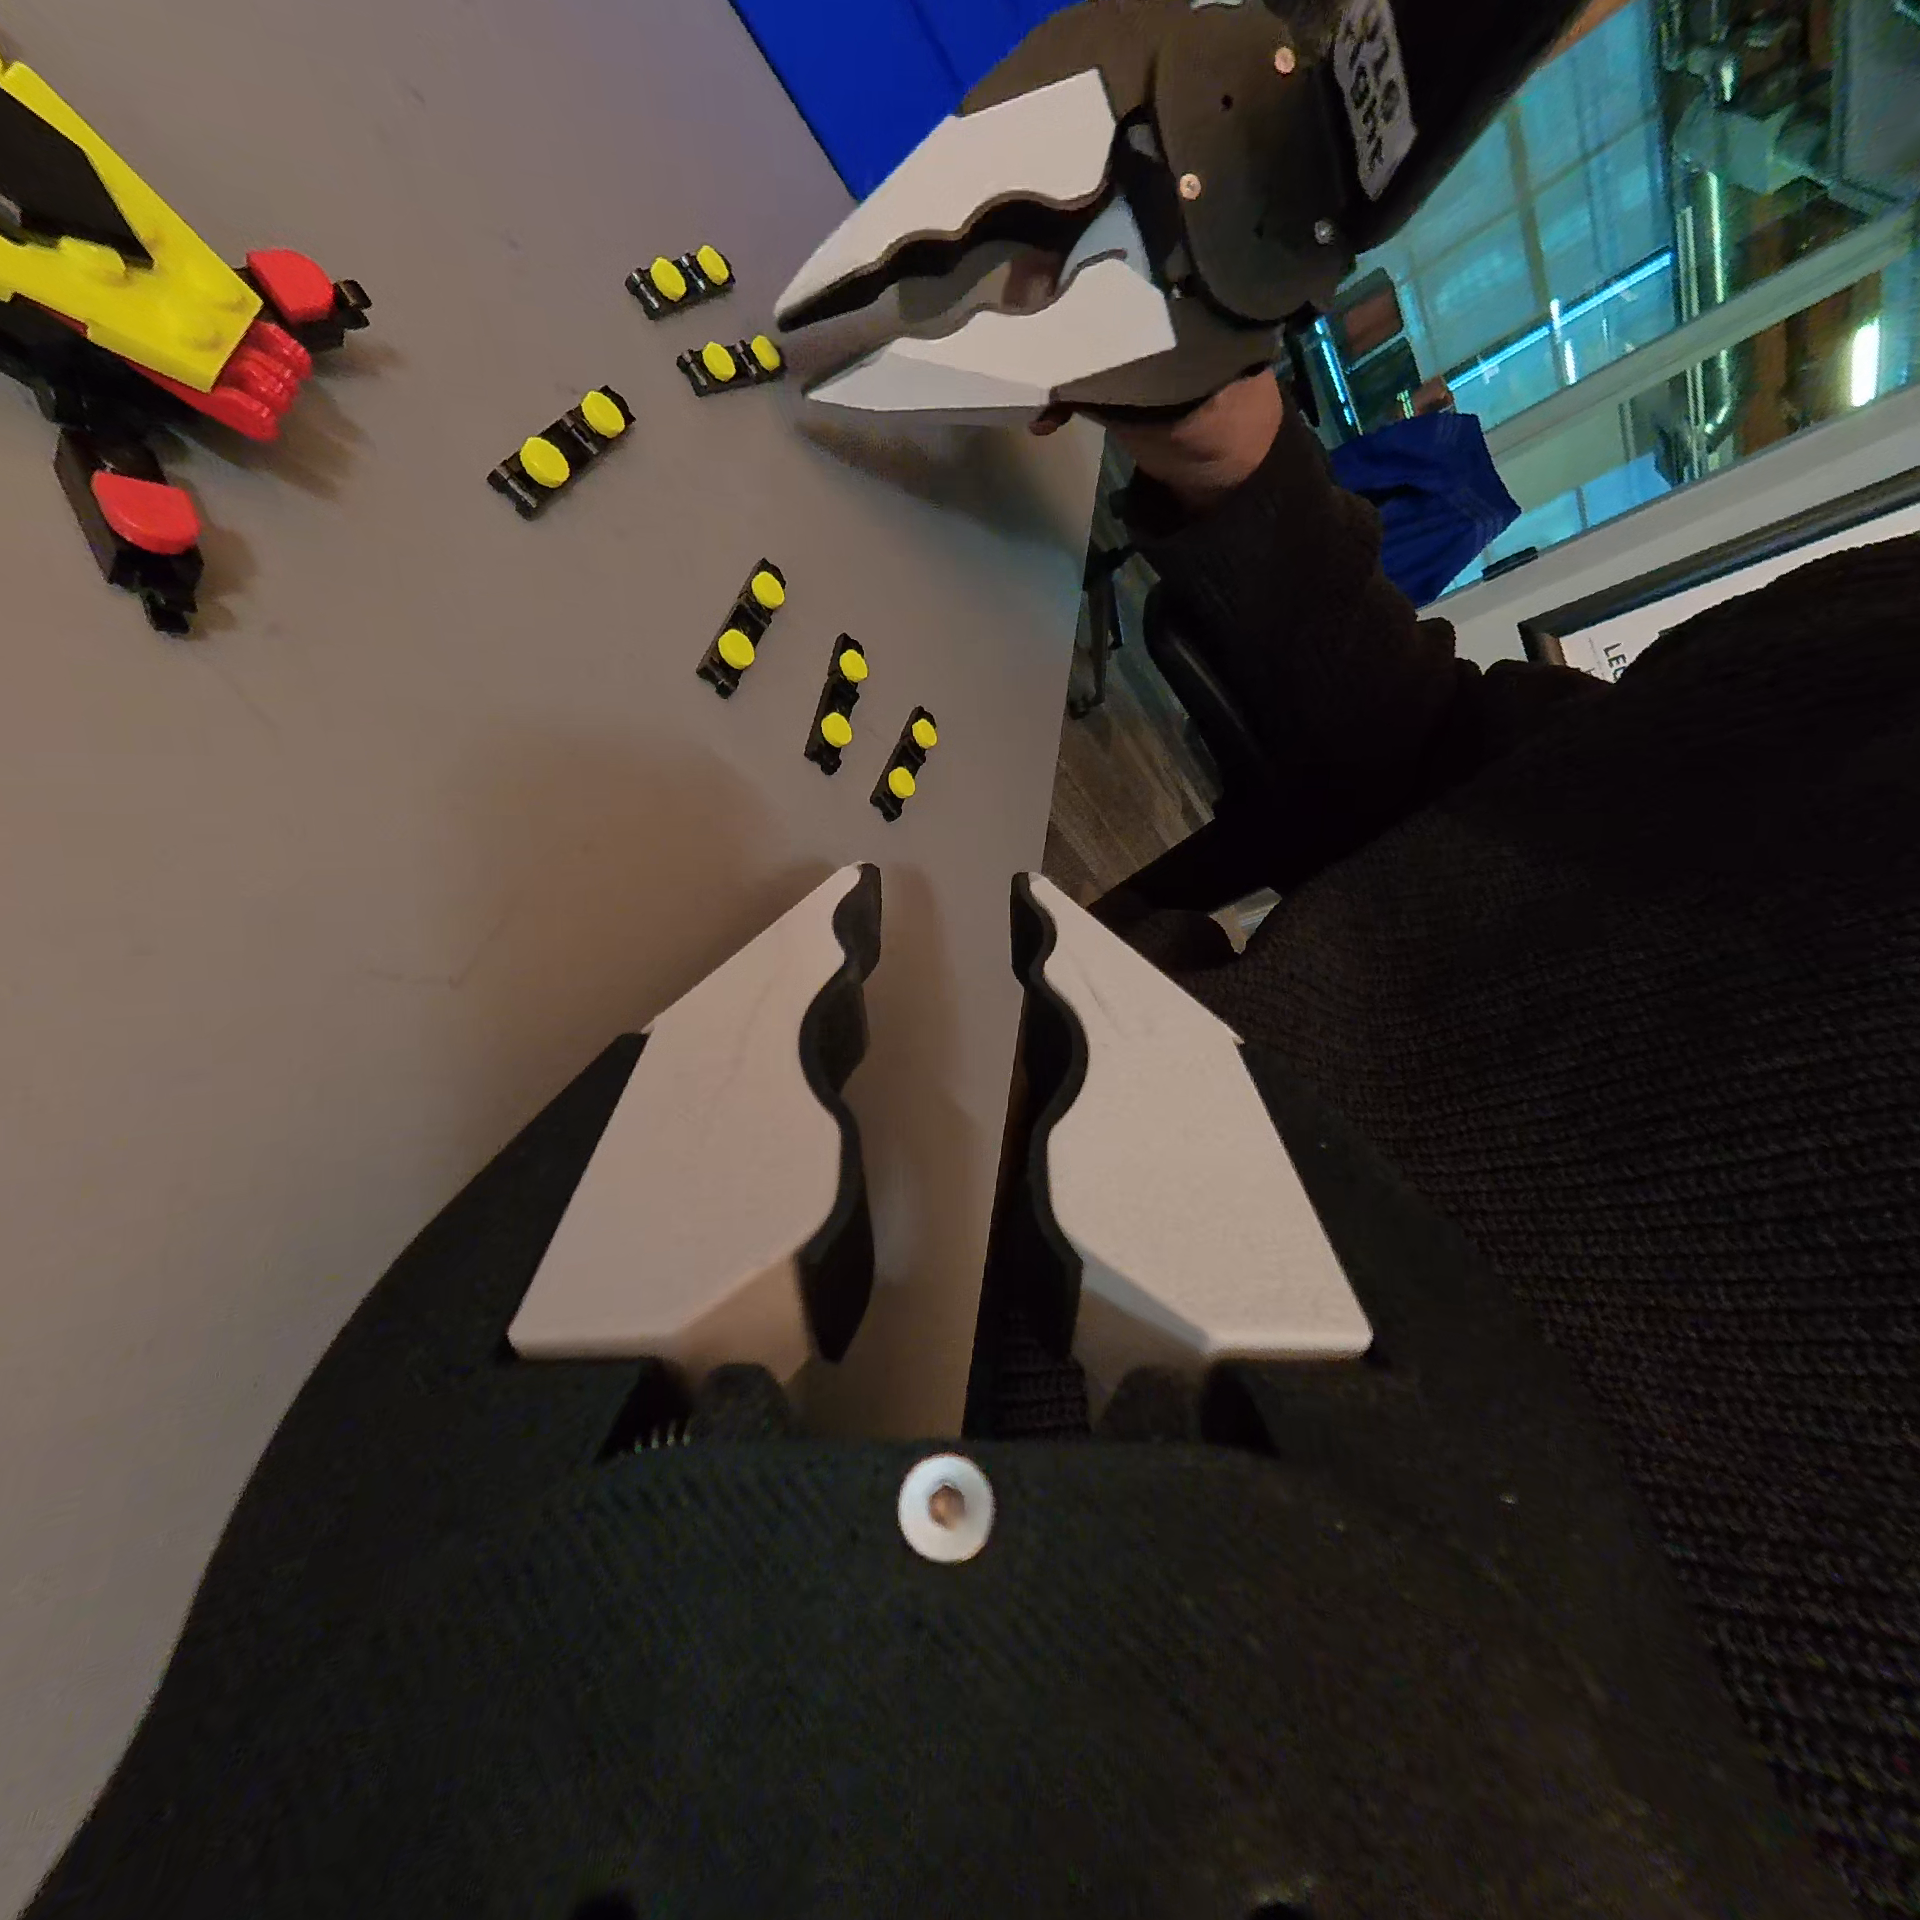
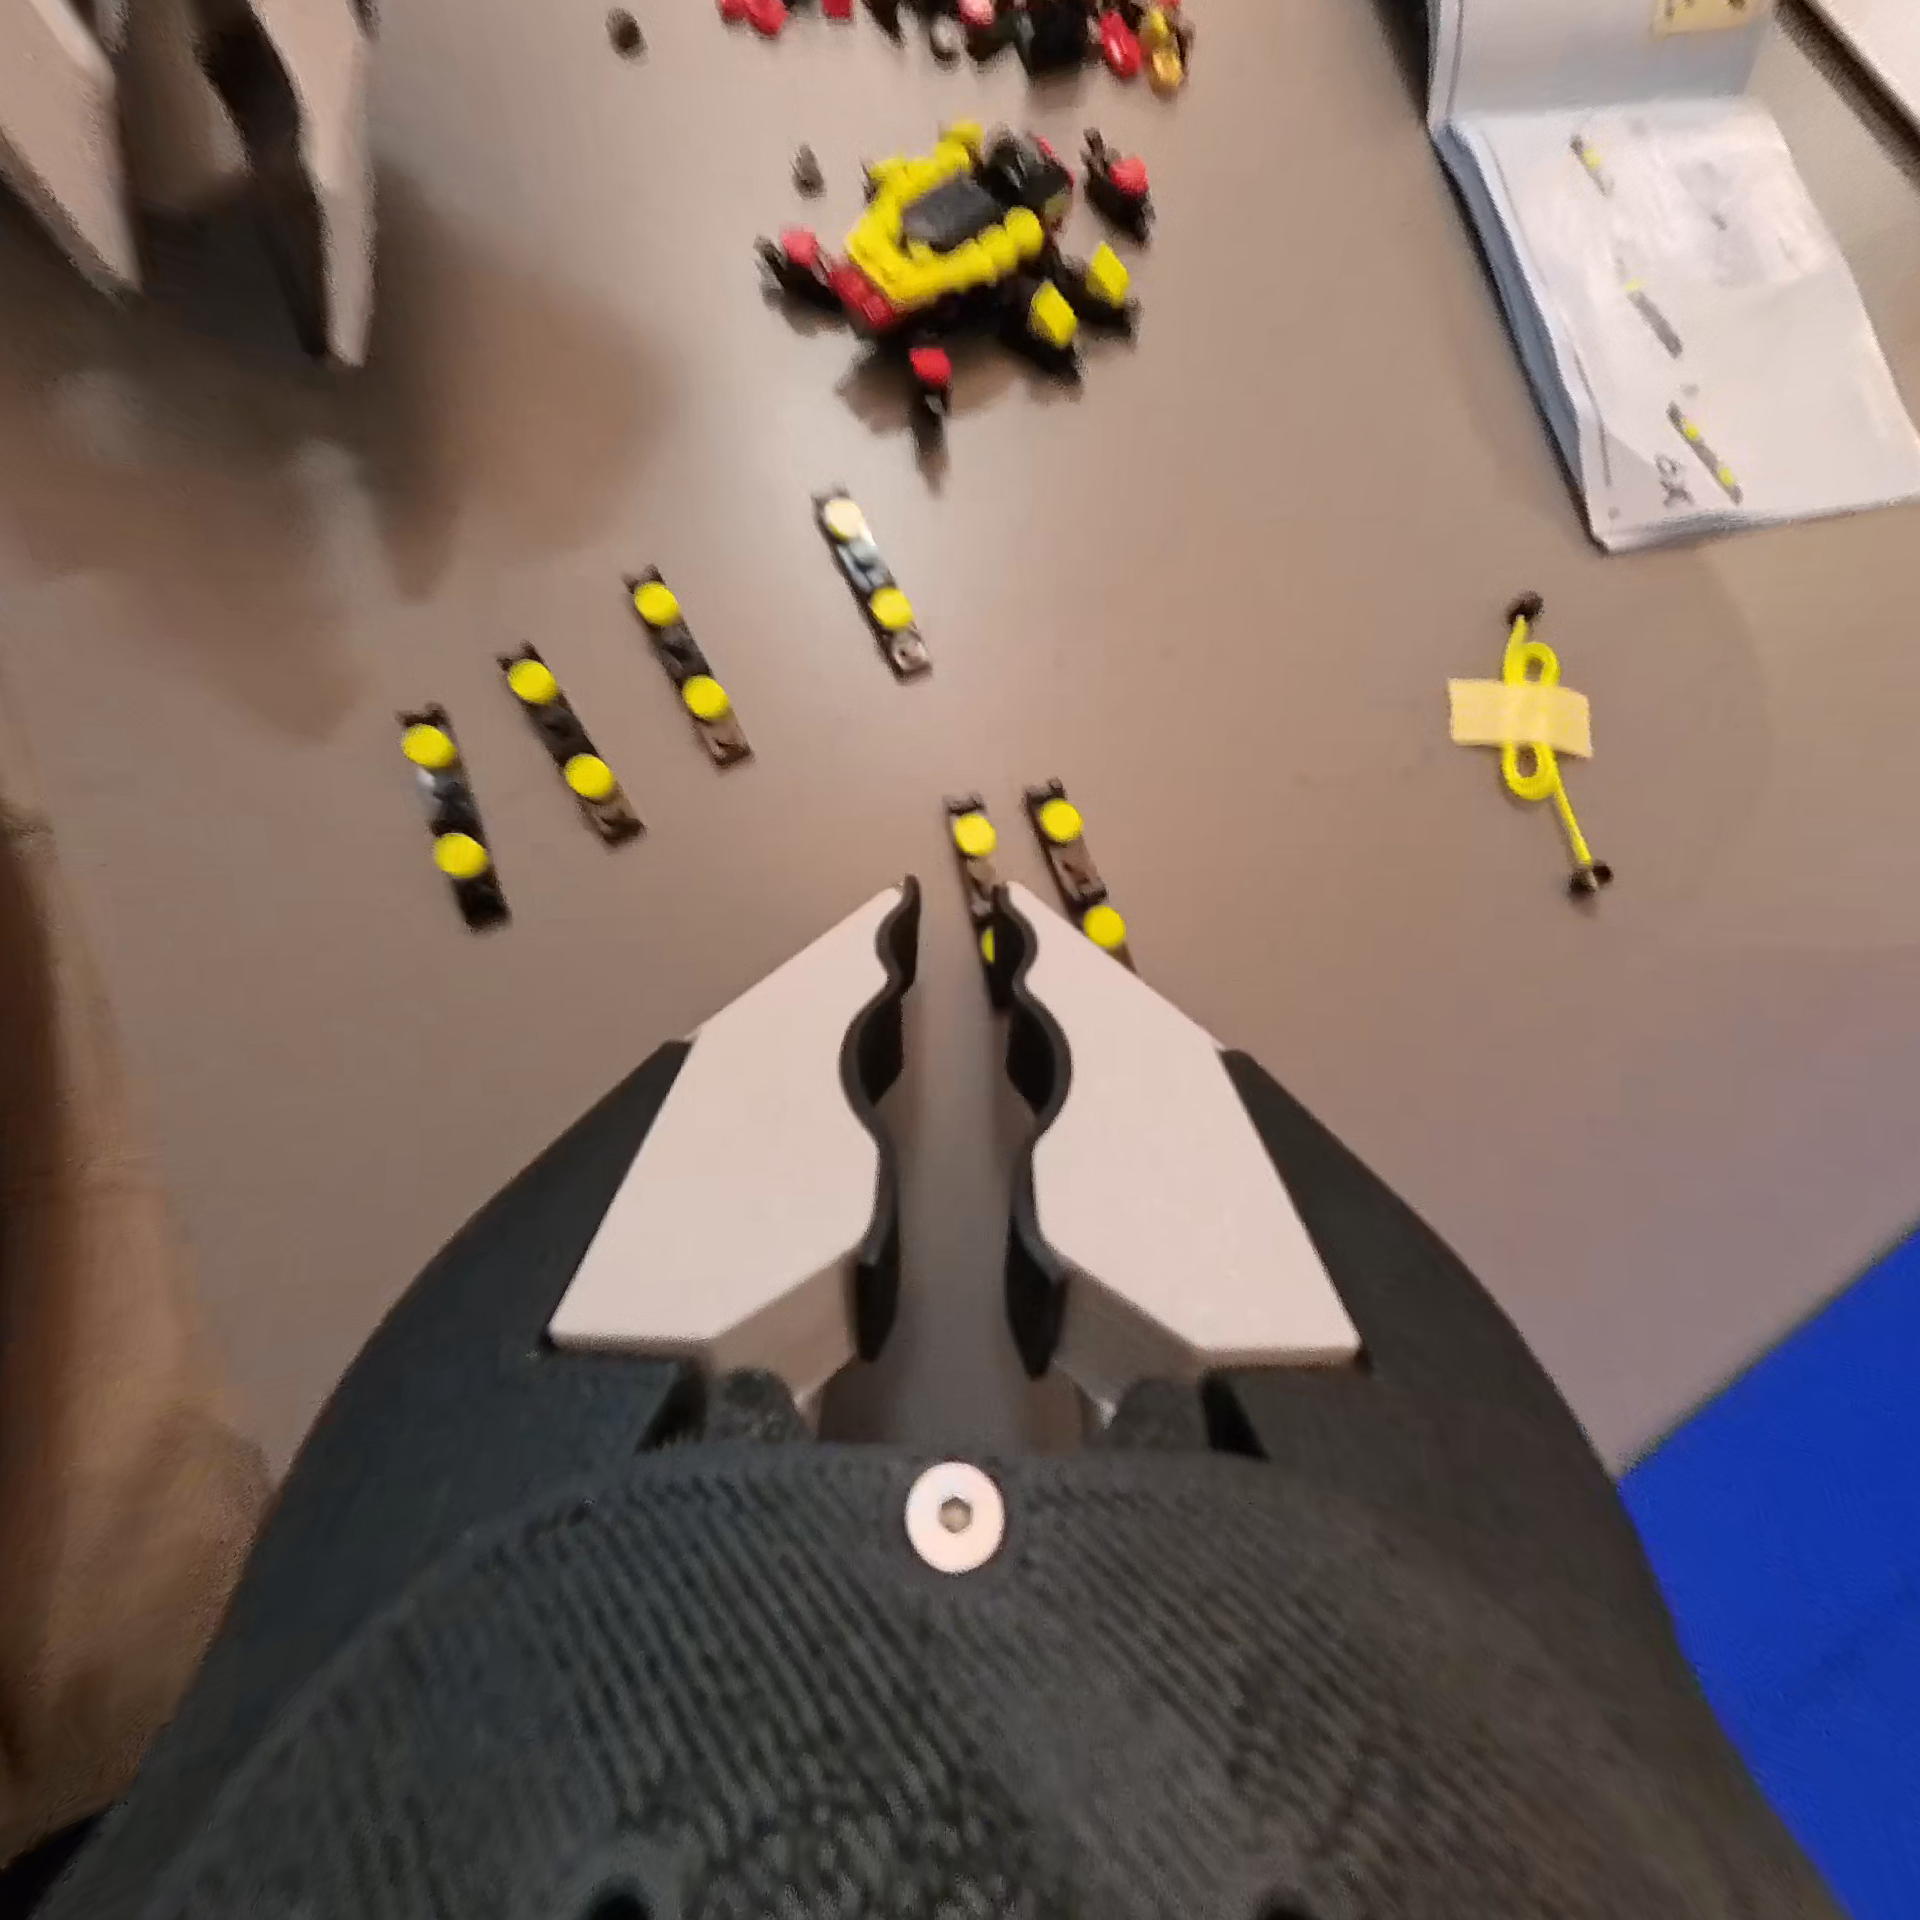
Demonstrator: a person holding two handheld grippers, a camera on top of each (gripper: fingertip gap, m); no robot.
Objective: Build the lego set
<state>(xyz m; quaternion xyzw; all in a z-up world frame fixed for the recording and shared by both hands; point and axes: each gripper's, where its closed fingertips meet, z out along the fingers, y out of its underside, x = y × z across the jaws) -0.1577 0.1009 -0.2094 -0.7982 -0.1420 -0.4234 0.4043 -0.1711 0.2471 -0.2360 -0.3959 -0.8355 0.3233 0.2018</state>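
- Yellow-black model (image 2: 940, 244): partly assembled, on the surface (image 2: 1247, 644) well ahead of right gripper (image 2: 956, 894).
- Six studded black strips (image 2: 681, 665): prepared, unattached, just ahead of jaws.
- Loose parts (image 2: 1039, 31) remain.
- Left gripper (image 1: 945, 883), right gripper: jaws apart, empty.

Left wrist view was sharp, evenly lit; the grey matte table (image 1: 312, 935) carried soft shadows. Right wrist view was motion-blurred throughout, with fisheye bending at edges.
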